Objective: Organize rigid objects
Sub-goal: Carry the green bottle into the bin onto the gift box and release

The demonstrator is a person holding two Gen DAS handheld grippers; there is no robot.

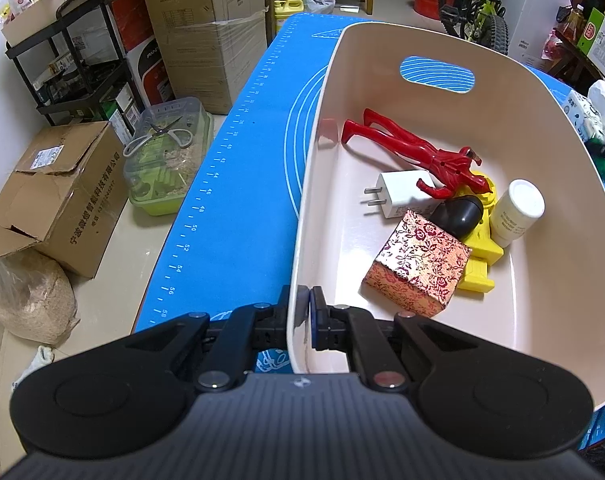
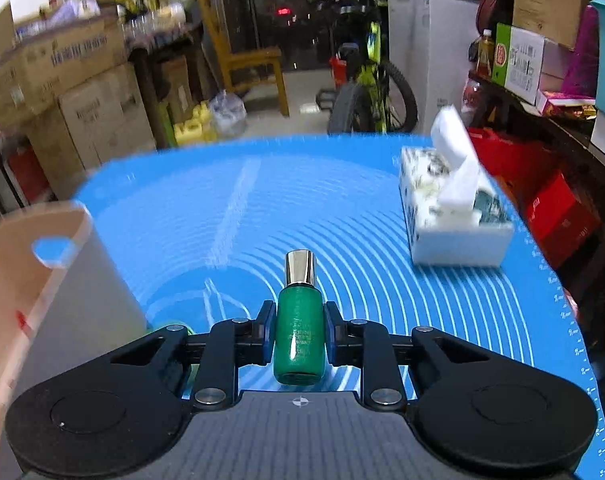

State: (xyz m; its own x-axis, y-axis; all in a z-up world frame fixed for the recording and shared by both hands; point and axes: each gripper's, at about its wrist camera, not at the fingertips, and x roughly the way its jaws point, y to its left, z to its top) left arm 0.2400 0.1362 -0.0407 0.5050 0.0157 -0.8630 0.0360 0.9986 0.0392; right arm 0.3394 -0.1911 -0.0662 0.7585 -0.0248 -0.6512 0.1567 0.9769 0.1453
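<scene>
My left gripper (image 1: 307, 316) is shut on the near rim of a cream plastic bin (image 1: 542, 272) standing on the blue mat (image 1: 238, 184). Inside the bin lie a red toy figure (image 1: 414, 148), a white charger plug (image 1: 398, 200), a floral patterned box (image 1: 418, 264), a black rounded object (image 1: 458, 216), a yellow toy (image 1: 482, 256) and a small white bottle (image 1: 518, 212). My right gripper (image 2: 298, 330) is shut on a green bottle with a silver cap (image 2: 298, 332), held above the mat (image 2: 342, 216). The bin (image 2: 30, 276) shows blurred at the left.
A tissue box (image 2: 454, 216) stands on the mat's right side. Beyond the table's left edge are cardboard boxes (image 1: 58, 200), a clear-lidded green container (image 1: 170, 160) with scissors on it, and a black shelf rack (image 1: 62, 64). A bicycle (image 2: 366, 80) stands behind.
</scene>
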